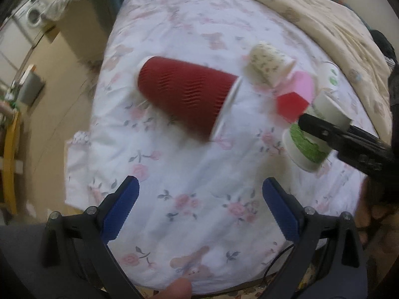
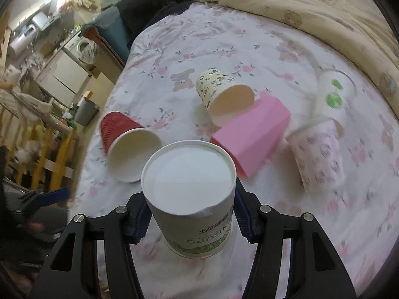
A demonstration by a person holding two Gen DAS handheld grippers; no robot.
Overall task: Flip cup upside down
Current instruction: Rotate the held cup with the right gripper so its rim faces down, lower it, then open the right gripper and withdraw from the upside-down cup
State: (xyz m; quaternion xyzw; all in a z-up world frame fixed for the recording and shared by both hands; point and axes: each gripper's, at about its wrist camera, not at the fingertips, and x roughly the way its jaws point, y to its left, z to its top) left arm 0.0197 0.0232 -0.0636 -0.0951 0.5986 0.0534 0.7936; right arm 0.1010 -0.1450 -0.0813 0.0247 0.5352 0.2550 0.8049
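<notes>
Cup [image 2: 192, 199] in right claw [image 2: 189, 214], label inverted, reads "CUPS".

Floral bedsheet [image 2: 224, 49] under toppled cups [image 2: 224, 99]

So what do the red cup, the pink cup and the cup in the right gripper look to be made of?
Red cup: likely paper with a matte corrugated ripple sleeve; white inside and rolled rim. Pink cup: probably plastic, going by its flat faceted sides and smooth, even colour. White cup with green print clamped in the right gripper: paper, judging by its seam and recessed white base.
</notes>
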